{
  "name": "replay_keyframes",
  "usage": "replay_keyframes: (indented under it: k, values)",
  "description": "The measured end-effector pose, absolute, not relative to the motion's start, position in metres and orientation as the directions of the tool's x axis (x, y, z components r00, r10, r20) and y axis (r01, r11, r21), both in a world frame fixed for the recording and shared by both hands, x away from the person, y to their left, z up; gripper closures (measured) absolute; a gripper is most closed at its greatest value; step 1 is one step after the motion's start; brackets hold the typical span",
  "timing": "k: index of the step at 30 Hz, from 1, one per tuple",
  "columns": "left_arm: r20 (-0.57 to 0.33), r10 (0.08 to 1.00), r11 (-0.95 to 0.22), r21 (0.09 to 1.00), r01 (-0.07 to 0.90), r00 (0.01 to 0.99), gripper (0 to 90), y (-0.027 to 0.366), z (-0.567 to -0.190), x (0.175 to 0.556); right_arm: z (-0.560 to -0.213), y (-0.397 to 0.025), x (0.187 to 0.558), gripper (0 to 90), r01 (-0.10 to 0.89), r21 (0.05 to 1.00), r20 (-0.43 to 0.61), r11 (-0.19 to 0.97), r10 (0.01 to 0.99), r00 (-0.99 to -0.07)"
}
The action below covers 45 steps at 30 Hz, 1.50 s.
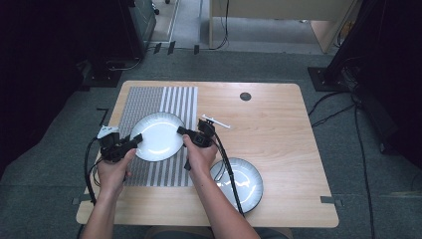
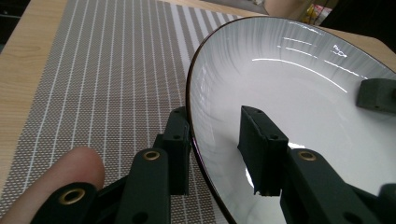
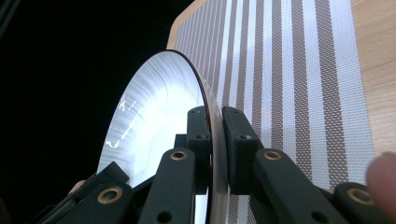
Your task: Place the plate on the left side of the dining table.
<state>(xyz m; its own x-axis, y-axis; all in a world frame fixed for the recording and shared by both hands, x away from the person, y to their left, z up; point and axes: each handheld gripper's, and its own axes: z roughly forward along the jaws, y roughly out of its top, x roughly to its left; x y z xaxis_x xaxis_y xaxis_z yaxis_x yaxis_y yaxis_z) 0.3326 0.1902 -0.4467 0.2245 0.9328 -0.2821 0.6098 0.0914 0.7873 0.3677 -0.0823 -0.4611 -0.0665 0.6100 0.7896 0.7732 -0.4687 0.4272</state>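
Plate (image 1: pixel 159 136): round, glossy white with dark rim, empty, held between both grippers over the mat.
Left gripper (image 1: pixel 135 140): jaws pinch its left rim.
Right gripper (image 1: pixel 182 131): jaws clamp its right rim.
Mat (image 1: pixel 149 99): woven, striped.
Second plate (image 1: pixel 244 184): empty, beside the right forearm.

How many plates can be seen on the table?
2. One round white plate with a dark rim is over the striped grey placemat, held by both grippers; the other matching plate lies on the wooden table, near the right forearm.
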Motion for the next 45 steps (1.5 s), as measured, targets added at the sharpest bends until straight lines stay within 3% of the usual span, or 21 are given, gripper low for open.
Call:
replay_keyframes:
  k: [45]
  values:
    - [-0.309,0.949,0.192,0.725,0.661,0.063,69.0,0.206,-0.496,0.394,-0.511,-0.052,0.438,83.2,0.789,0.45,0.747,-0.42,0.661,-0.074]
